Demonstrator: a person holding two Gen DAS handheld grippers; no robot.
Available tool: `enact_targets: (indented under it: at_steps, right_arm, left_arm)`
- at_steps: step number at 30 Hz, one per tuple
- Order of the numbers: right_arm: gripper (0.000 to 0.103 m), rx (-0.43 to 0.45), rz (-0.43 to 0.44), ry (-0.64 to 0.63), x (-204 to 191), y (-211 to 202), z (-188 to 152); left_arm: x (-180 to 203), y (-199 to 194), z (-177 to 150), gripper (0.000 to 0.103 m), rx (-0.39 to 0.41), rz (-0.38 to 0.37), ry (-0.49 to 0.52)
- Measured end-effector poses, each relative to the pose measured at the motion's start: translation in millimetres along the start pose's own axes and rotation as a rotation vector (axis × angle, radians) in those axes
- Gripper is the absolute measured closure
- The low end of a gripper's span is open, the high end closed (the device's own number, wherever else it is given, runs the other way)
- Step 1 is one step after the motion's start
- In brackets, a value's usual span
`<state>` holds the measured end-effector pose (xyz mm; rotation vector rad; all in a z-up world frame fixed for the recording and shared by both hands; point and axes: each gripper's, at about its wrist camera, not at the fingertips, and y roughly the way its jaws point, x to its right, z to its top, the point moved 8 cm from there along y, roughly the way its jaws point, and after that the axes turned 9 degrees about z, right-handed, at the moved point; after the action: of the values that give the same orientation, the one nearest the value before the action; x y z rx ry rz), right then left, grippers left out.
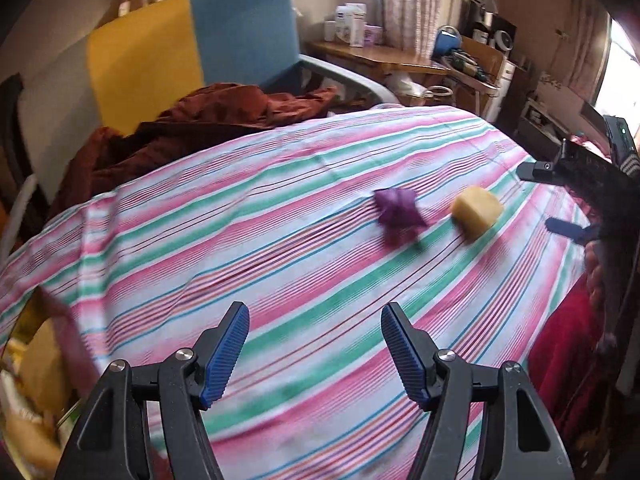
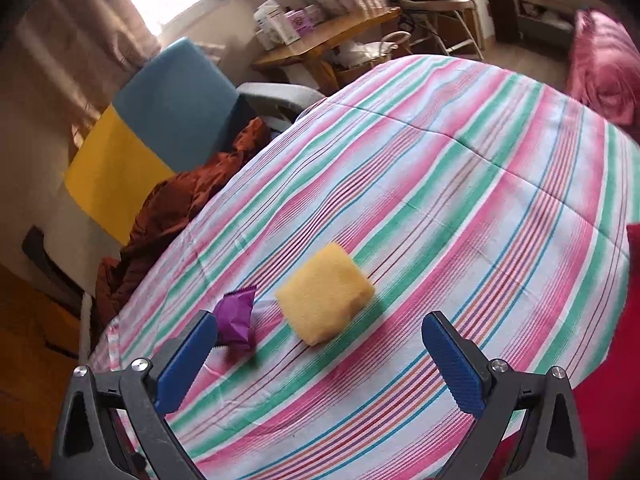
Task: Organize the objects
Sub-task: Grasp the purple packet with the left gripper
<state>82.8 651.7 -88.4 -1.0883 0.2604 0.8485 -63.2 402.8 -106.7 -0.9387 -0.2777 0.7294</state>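
Left tool spread wide, nothing between its blue ribbed pads, hovering over the pink-green-white striped bedsheet. Right tool also spread, empty (left pad overlaps the wrapper in view). Crumpled purple foil wrapper lies on the bed just beside a yellow rectangular sponge block. Rust-brown cloth is heaped at the bed's far edge.

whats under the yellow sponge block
The yellow foam sponge block lies directly on the pink, green and white striped bedsheet; the cloth beneath it is covered, so anything there is hidden.
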Motion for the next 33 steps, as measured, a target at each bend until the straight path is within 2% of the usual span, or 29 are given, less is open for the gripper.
enact_targets:
  at_steps: [9, 16, 23, 24, 25, 26, 29, 33]
  right_arm:
    - [0.0, -0.024, 0.037, 0.037, 1, 5, -3]
    - [0.0, -0.042, 0.061, 0.035, -1, 8, -5]
    - [0.0, -0.053, 0.058, 0.014, -4, 11, -6]
    - [0.0, -0.055, 0.058, 0.012, -4, 12, -6]
    - [0.0, -0.058, 0.058, 0.01, -4, 12, -6]
    - [0.0, -0.062, 0.059, 0.007, -5, 13, -6]
    - [0.0, -0.067, 0.061, 0.004, -4, 14, -6]
    - [0.0, -0.093, 0.047, -0.015, -5, 19, -10]
  left_arm:
    - [49, 45, 42, 0.033, -0.05, -0.102, 0.034]
    - [80, 76, 73, 0.033, -0.058, -0.116, 0.088]
    - [97, 123, 79, 0.035, -0.132, -0.084, 0.107]
    - [98, 129, 78, 0.037, -0.141, -0.078, 0.116]
    - [98, 134, 76, 0.051, -0.15, -0.083, 0.122]
    - [97, 136, 75, 0.06, -0.151, -0.078, 0.122]
    - [87, 128, 70, 0.063, -0.132, -0.103, 0.087]
    - [66, 108, 41, 0.063, -0.128, -0.098, 0.047]
